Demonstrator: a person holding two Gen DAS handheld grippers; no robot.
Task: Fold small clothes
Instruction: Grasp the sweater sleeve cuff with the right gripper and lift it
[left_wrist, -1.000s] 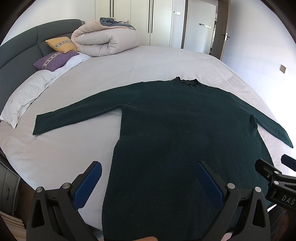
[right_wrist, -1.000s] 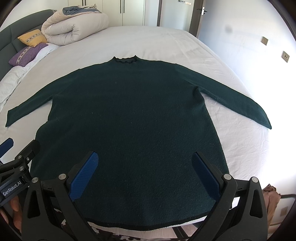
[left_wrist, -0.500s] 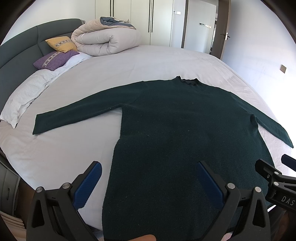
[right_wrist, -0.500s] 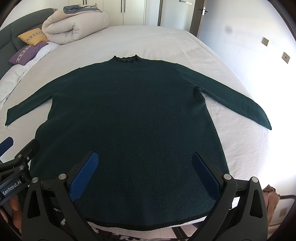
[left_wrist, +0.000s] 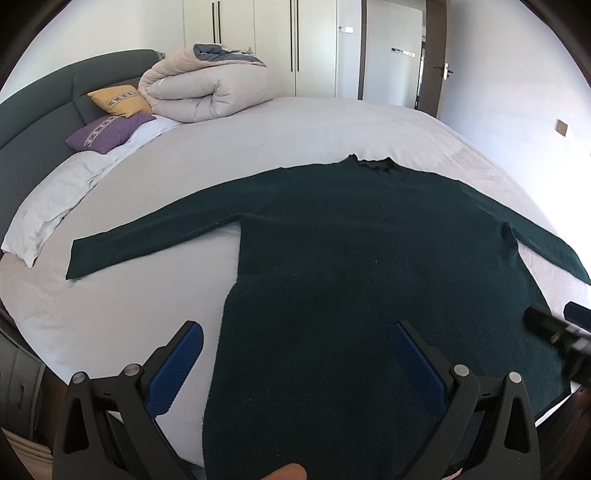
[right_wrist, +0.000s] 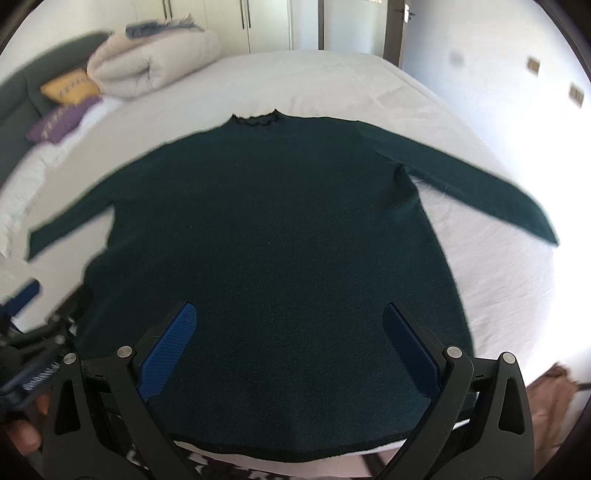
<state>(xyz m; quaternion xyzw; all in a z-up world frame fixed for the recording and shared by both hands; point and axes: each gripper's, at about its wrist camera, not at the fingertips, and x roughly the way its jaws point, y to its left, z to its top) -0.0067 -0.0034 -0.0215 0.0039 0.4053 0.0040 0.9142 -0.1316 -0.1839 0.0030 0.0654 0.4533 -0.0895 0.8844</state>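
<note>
Over the near edge of the bed (left_wrist: 110, 314), the left gripper (left_wrist: 295, 339) hangs spread wide above the flat green sweater (right_wrist: 273, 236), sleeves out, and the right gripper (right_wrist: 288, 317) gapes likewise beside it, both empty.

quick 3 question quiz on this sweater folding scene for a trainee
1. True or false: the dark green sweater lies spread flat on the bed, both sleeves out.
2. Multiple choice: the left gripper is A) shut on a sleeve B) open, holding nothing C) shut on the hem.
3. Fill in: beside the yellow cushion lies a ___ cushion.

Key: 1 true; 2 B; 3 purple. The right gripper is open too.
</note>
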